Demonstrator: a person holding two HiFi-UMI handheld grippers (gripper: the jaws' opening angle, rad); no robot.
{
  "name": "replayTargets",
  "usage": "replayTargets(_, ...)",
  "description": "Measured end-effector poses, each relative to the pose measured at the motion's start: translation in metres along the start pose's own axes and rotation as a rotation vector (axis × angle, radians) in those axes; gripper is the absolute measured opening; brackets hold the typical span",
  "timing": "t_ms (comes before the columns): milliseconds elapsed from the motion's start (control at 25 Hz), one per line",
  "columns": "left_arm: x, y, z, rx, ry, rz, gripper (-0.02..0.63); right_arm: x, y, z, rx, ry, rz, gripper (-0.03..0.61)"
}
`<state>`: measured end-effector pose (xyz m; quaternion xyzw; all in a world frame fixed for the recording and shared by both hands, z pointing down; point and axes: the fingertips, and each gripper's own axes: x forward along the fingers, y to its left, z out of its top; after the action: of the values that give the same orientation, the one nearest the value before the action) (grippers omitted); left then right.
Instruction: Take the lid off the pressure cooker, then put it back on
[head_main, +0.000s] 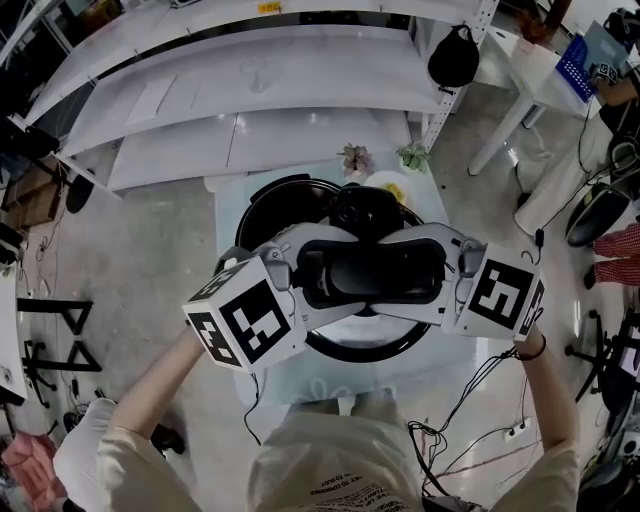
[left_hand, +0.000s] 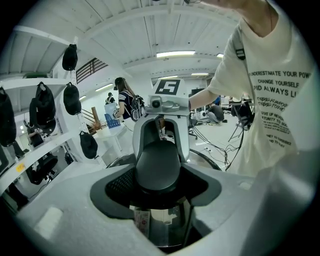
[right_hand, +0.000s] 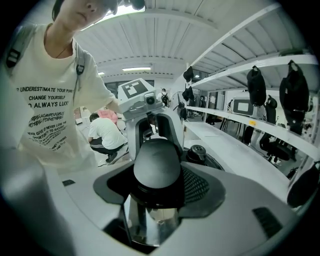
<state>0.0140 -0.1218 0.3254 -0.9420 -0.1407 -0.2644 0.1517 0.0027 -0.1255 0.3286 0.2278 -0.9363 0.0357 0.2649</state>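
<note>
Got both ends of the lid's handle clamped: left gripper at 9 o'clock, right gripper at 3 o'clock. The lid looks centred over the pressure cooker, and honestly I can't tell if it's lifted free. I'd say removal's barely started, and putting it back on comes after.

I see the lid handle in matte black above the mirror-bright steel of the pressure cooker. My left gripper and right gripper are pale grey. Their fingers are lined with black mesh, and their cubes are patterned in black-and-white squares. The person's shirt is cream with black lettering, and the table is whitish.
</note>
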Motion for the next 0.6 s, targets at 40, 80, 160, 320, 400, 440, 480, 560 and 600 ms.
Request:
replayTargets(40,0.004,-0.003,0.003,0.004,0.000,0.002,0.281,-0.004,0.003,-0.003,-0.002,-0.001,-0.002,0.276)
replayTargets(80,0.008,-0.007,0.007,0.006,0.000,0.003,0.281,-0.009,0.006,-0.006,-0.003,-0.003,-0.003,0.276)
replayTargets(160,0.018,-0.015,0.014,0.003,0.002,0.004,0.281,-0.021,0.012,-0.013,-0.002,-0.004,0.000,0.276)
replayTargets(320,0.042,-0.025,0.031,-0.006,0.005,0.007,0.281,-0.046,0.020,-0.030,-0.006,0.003,0.012,0.276)
replayTargets(400,0.053,-0.029,0.037,-0.012,0.008,0.011,0.281,-0.056,0.022,-0.038,-0.007,0.008,0.019,0.276)
replayTargets(440,0.059,-0.031,0.040,-0.016,0.011,0.012,0.281,-0.061,0.023,-0.042,-0.008,0.009,0.023,0.276)
replayTargets(480,0.064,-0.033,0.042,-0.019,0.013,0.014,0.281,-0.066,0.025,-0.046,-0.009,0.010,0.028,0.276)
replayTargets(560,0.075,-0.037,0.047,-0.024,0.017,0.017,0.281,-0.075,0.027,-0.055,-0.008,0.011,0.035,0.276)
replayTargets(600,0.080,-0.038,0.048,-0.026,0.020,0.019,0.281,-0.078,0.028,-0.059,-0.008,0.012,0.038,0.276)
